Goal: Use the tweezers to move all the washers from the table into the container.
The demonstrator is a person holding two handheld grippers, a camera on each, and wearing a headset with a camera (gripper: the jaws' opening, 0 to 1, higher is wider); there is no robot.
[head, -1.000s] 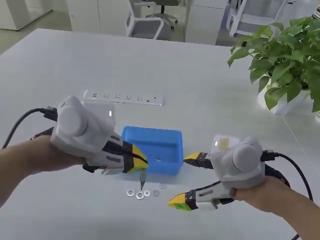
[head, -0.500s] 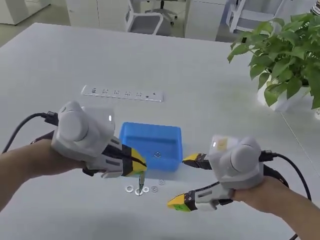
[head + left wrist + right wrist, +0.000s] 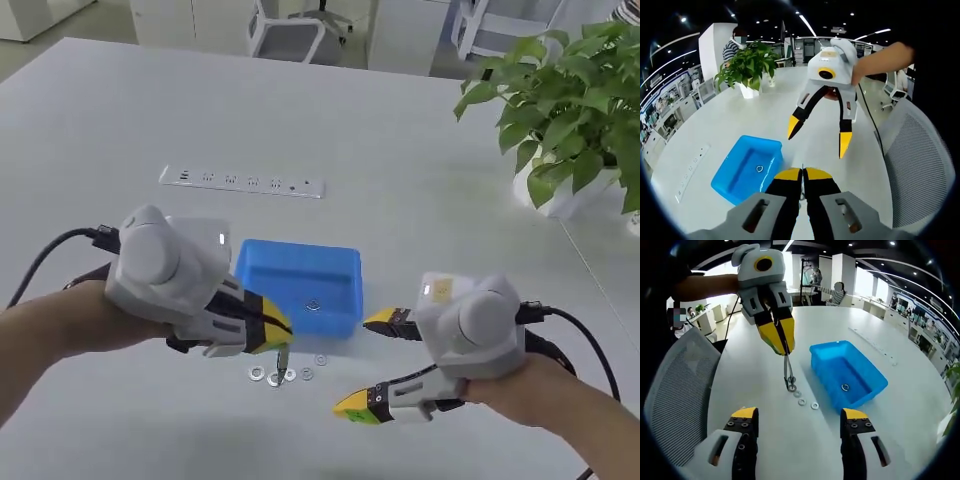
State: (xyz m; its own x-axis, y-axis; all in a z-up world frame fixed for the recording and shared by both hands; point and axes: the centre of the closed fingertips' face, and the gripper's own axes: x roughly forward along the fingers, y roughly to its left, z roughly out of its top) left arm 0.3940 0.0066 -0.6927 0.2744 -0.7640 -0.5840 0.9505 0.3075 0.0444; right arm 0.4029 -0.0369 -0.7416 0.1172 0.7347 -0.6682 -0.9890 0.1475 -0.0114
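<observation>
— Head view?
— The left gripper (image 3: 276,326) is clamping the tweezers (image 3: 282,360), their tips meeting the washers (image 3: 290,375) just before the container (image 3: 298,262); the right gripper (image 3: 365,365) is gaping nearby.
— Left gripper view?
— Its jaws are hiding most of the tweezers.
— Right gripper view?
— Whether the tips are pinching a washer is proving unclear.

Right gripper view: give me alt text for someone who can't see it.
The left gripper, shut on tweezers, points their tips at the end washer of a short row lying on the white table. Beside the row sits a blue container with one washer inside; the right gripper rises open from the bottom.
</observation>
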